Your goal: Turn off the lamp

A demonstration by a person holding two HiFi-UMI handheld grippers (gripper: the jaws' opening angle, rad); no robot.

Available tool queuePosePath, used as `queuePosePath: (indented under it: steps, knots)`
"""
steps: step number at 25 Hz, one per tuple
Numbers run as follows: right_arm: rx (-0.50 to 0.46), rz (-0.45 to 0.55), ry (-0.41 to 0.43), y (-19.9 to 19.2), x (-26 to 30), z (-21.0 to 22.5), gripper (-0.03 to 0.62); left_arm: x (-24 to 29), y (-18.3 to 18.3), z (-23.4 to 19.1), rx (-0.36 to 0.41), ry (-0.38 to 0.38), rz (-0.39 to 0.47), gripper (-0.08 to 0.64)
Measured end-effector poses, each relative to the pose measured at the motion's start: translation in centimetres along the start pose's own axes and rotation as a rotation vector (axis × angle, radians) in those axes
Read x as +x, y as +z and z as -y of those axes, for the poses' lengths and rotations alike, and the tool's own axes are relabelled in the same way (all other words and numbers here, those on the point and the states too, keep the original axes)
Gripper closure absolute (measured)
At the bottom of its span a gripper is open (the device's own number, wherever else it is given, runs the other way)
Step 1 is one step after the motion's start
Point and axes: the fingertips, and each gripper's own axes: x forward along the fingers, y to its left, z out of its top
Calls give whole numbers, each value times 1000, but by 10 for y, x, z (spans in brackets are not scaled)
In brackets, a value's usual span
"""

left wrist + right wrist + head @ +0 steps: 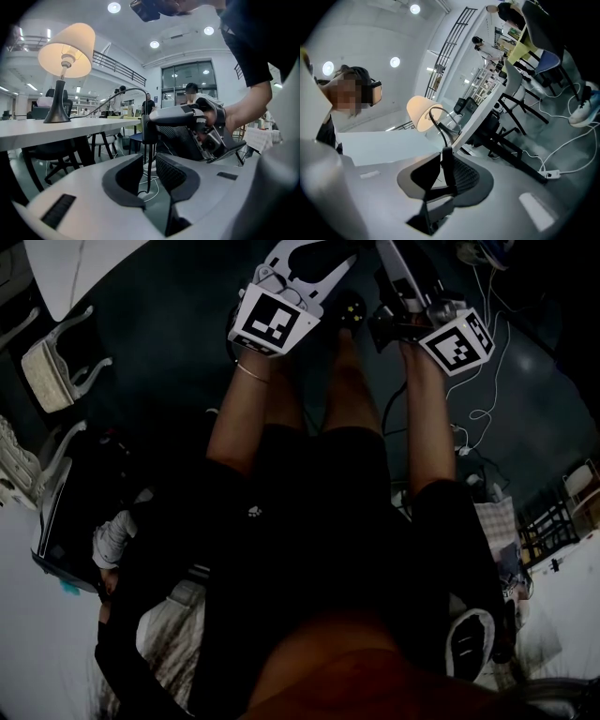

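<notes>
The lamp (65, 51) stands lit on a white table (28, 131), with a cream shade on a dark base; it also shows lit as lamp (423, 112). Its black cord (117, 93) arcs over to an inline switch (149, 129). My right gripper (154, 119) is shut on that switch (446, 171), and it is seen along its own jaws as right gripper (445, 174). My left gripper (151, 171) is open, just below the switch, and the cord's hanging end (149, 168) runs down between its jaws. In the dark head view the left gripper (291, 273) and right gripper (405, 287) are held side by side.
Dark chairs (51, 152) stand under the white table. Several people stand far back in the hall (147, 101). White cables and a power strip (548, 174) lie on the floor. A white chair (52, 367) stands at the left on the floor.
</notes>
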Motion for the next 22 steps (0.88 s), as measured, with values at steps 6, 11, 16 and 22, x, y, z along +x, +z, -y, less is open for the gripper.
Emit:
queuePosePath:
  steps: [6,11,16,22]
  knots:
    - [35,12,9,-5,-2,2,514,3,-1,4,-8,-10,17,491]
    - [22,8,1,-9,-5,4,514,4,-4,7,14,-17,-13,537]
    - [-12,0,-15,-11,-8,7,512,4,-7,10,16,-11,-39,538]
    - [-73,-22,-26,-14,-8,7,511,3,-11,10,18,1,-64,538]
